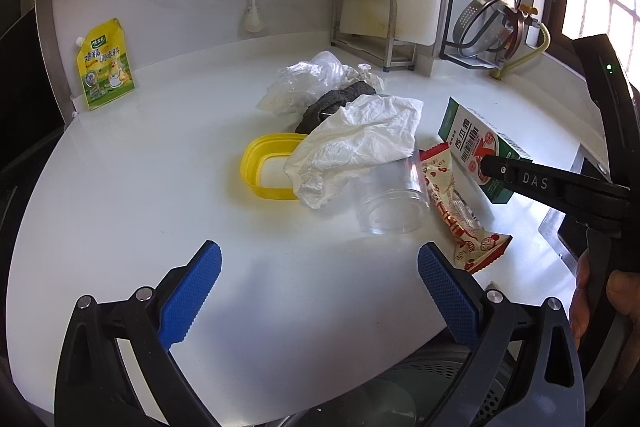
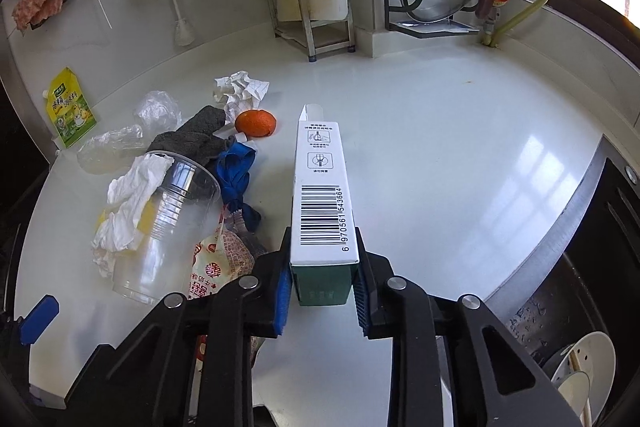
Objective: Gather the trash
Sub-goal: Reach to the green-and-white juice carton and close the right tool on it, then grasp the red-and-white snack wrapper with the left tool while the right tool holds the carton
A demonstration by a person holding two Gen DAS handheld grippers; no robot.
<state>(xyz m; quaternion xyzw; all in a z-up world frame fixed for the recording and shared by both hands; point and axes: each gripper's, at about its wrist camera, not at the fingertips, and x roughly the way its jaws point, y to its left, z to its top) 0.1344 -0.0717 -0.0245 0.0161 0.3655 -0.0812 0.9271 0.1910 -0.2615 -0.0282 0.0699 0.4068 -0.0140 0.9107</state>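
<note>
My right gripper is shut on a white and green carton, its blue pads pressing the carton's near end; the carton is tilted above the counter. My left gripper is open and empty, short of the trash pile. The pile holds a clear plastic cup on its side, a white tissue, a yellow lid, a red and white snack wrapper, a dark cloth and a clear plastic bag. An orange, crumpled paper and a blue scrap lie behind.
A yellow seasoning pouch leans on the back wall at the left. A metal rack and a pot-lid stand line the back. The sink with dishes drops off at the right of the white counter.
</note>
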